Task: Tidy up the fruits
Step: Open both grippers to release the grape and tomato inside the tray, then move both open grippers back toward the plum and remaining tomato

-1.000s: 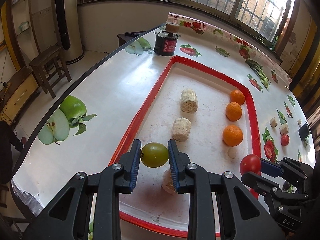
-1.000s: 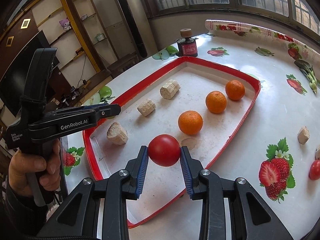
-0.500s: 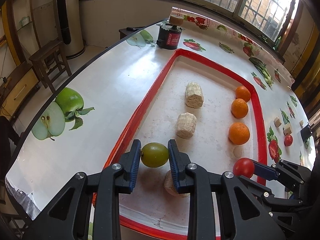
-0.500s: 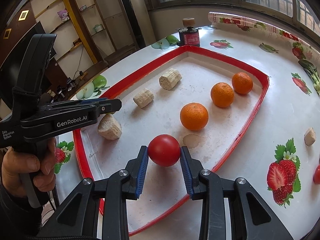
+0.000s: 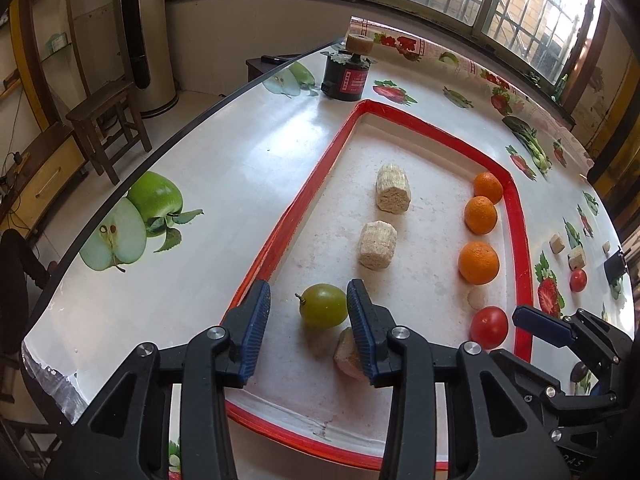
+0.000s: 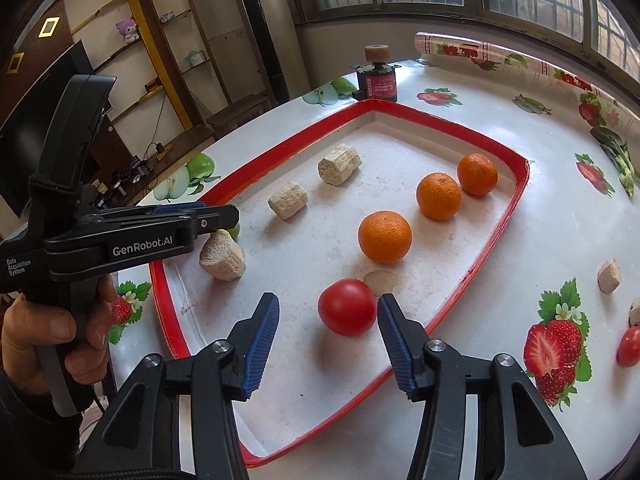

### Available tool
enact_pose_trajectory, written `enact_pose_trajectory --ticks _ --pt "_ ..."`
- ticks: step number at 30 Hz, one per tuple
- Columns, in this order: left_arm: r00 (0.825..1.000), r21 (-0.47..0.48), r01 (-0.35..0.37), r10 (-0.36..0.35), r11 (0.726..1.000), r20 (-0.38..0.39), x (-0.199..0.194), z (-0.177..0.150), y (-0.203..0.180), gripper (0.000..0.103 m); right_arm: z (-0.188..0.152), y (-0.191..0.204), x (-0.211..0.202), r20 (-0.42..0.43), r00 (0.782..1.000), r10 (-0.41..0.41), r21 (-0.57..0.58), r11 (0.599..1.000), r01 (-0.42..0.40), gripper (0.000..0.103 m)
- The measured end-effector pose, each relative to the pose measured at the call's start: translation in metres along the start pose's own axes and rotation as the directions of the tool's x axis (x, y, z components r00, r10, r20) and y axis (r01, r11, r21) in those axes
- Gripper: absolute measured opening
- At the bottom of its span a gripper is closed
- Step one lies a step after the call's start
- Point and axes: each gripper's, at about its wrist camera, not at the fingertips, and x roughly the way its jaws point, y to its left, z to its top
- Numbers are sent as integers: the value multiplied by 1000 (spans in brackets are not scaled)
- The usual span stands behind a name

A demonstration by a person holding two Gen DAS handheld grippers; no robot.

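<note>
A red-rimmed white tray point(image 5: 304, 188) point(image 6: 476, 288) holds the fruit. My left gripper point(image 5: 308, 316) is open around a green fruit point(image 5: 323, 306) that rests on the tray floor, close to the right finger. My right gripper point(image 6: 326, 334) is open around a red tomato point(image 6: 347, 307) that rests on the tray, near its right finger. The tomato also shows in the left wrist view point(image 5: 489, 327). Three oranges point(image 6: 385, 237) point(image 5: 478, 262) lie in a row behind the tomato. Only a sliver of the green fruit shows in the right wrist view.
Three beige corn-like chunks point(image 5: 377, 245) point(image 6: 222, 255) lie in a row in the tray. A black and red jar point(image 5: 347, 76) stands beyond the tray. On the tablecloth to the right lie a small tomato point(image 6: 630, 346) and beige chunks point(image 6: 609, 276).
Both grippers have opened. The green fruit and the tomato, held above the tray before, now rest on the tray floor between the open fingers.
</note>
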Motion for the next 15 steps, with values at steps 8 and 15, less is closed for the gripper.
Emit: enact_pose_trajectory --ticks 8,15 --pt "1000 16 -6 6 1000 21 -13 -2 -7 47 -3 -10 -29 57 998 -5 32 999 3 55" --pt "999 30 4 -5 1000 34 -26 -7 -16 47 -13 -22 -56 95 995 -24 68 998 18 55"
